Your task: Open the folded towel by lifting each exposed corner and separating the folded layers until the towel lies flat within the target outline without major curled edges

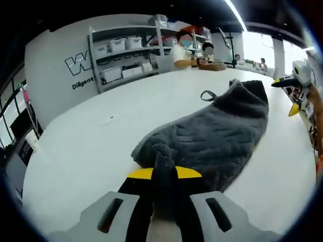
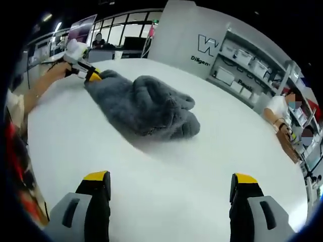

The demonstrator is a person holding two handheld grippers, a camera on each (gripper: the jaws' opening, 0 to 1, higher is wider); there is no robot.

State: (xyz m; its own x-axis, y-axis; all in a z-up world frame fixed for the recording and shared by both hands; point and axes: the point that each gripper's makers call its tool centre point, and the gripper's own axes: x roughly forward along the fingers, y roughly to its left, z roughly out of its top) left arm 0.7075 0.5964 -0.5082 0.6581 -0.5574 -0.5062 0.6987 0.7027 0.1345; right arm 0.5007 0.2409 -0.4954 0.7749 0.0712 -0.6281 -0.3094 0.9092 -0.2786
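Note:
A dark grey fluffy towel (image 1: 222,131) lies bunched and partly folded on the white table (image 1: 91,151). My left gripper (image 1: 164,174) is shut on the towel's near corner, and the cloth rises between its yellow-tipped jaws. A small dark loop (image 1: 207,95) lies at the towel's far edge. In the right gripper view the same towel (image 2: 146,106) sits mid-table, with the left gripper (image 2: 87,74), held by a hand, pinching its far-left corner. My right gripper (image 2: 170,177) stands wide open over bare table (image 2: 166,166), well short of the towel. The right gripper (image 1: 295,96) also shows at the right edge of the left gripper view.
Shelves with white bins (image 1: 126,55) stand along the wall behind the table. Two people (image 1: 184,50) sit at the table's far end. A person's arm and sleeve (image 2: 20,116) run along the left of the right gripper view. Windows and desks (image 2: 116,43) lie beyond.

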